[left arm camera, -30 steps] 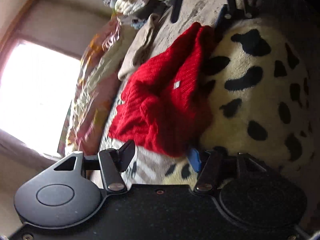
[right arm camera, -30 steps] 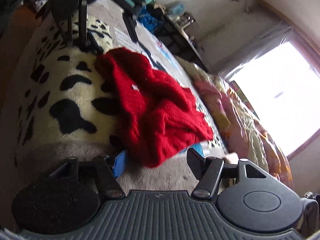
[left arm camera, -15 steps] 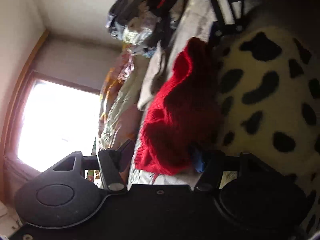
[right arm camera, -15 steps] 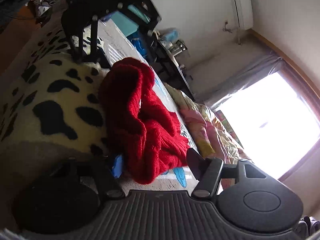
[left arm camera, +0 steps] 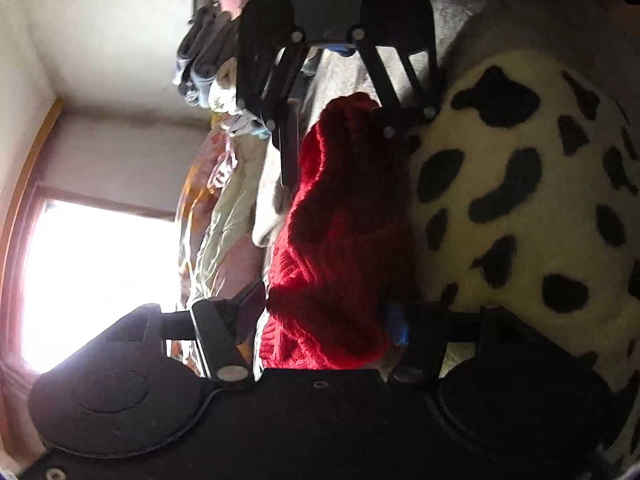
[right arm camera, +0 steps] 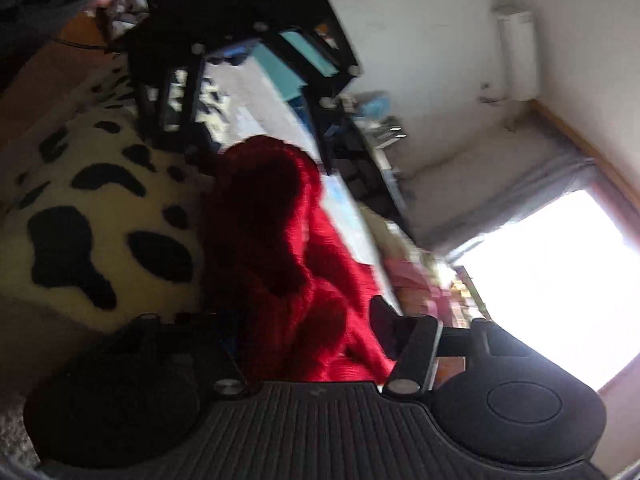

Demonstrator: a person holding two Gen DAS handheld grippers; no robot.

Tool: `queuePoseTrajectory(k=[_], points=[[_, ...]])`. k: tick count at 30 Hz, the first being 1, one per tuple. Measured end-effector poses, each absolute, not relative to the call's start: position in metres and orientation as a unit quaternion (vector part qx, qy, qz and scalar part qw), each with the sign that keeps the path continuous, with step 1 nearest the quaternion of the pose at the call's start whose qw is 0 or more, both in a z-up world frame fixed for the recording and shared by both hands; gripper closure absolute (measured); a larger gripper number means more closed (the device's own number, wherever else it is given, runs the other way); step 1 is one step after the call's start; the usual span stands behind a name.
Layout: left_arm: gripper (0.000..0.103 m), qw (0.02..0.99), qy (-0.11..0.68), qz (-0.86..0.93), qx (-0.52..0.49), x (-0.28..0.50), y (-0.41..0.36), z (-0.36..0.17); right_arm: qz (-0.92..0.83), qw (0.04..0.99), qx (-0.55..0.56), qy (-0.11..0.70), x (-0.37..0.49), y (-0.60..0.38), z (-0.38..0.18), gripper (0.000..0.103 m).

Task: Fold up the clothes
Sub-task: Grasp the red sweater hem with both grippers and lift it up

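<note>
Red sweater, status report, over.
Left gripper around red sweater, grip unclear. Right gripper closing, sweater between jaws. Spotted blanket alongside, nothing in the way.

One red knitted sweater, bunched up. One cream fleece blanket with black cow spots beside it. Two black two-finger grippers, one at each end of the sweater. One bright window far off.

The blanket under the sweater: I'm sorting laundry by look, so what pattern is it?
Cream blanket with black cow-like spots, clearest in the left wrist view.
</note>
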State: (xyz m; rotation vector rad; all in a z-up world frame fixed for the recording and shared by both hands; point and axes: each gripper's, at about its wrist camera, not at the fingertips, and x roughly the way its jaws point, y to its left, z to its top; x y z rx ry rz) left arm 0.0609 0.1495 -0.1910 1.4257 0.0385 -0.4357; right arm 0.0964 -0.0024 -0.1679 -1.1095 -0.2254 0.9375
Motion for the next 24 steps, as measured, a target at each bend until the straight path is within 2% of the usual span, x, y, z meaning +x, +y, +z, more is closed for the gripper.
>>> queuePoseTrajectory(k=[3, 6, 9, 12, 15, 16, 21, 23, 24], points=[[0.042, 0.735, 0.077, -0.227, 0.634, 0.046, 0.156, -0.18, 0.451, 0.722, -0.517, -0.089, 0.099, -0.002, -0.165, 0.059], [0.042, 0.738, 0.083, -0.215, 0.634, 0.036, 0.162, -0.182, 0.455, 0.739, -0.492, -0.069, 0.103, -0.006, -0.152, 0.059], [0.038, 0.744, 0.073, -0.212, 0.629, 0.04, 0.167, -0.185, 0.47, 0.78, -0.413, -0.027, 0.113, -0.009, -0.129, 0.059], [0.021, 0.751, 0.053, -0.2, 0.627, 0.046, 0.164, -0.184, 0.477, 0.805, -0.354, 0.004, 0.129, -0.008, -0.113, 0.059], [0.019, 0.755, 0.048, -0.197, 0.624, 0.052, 0.165, -0.184, 0.484, 0.818, -0.31, 0.032, 0.142, -0.011, -0.106, 0.059], [0.016, 0.756, 0.045, -0.194, 0.624, 0.054, 0.163, -0.183, 0.486, 0.822, -0.294, 0.042, 0.142, -0.016, -0.105, 0.059], [0.017, 0.766, -0.005, -0.151, 0.625, 0.074, 0.16, -0.175, 0.506, 0.833, -0.197, 0.104, 0.16, -0.03, -0.104, 0.061], [0.018, 0.766, -0.012, -0.145, 0.626, 0.08, 0.161, -0.17, 0.505, 0.836, -0.189, 0.106, 0.156, -0.033, -0.107, 0.062], [0.024, 0.767, -0.009, -0.148, 0.625, 0.082, 0.162, -0.169, 0.501, 0.835, -0.205, 0.096, 0.153, -0.031, -0.109, 0.061]])
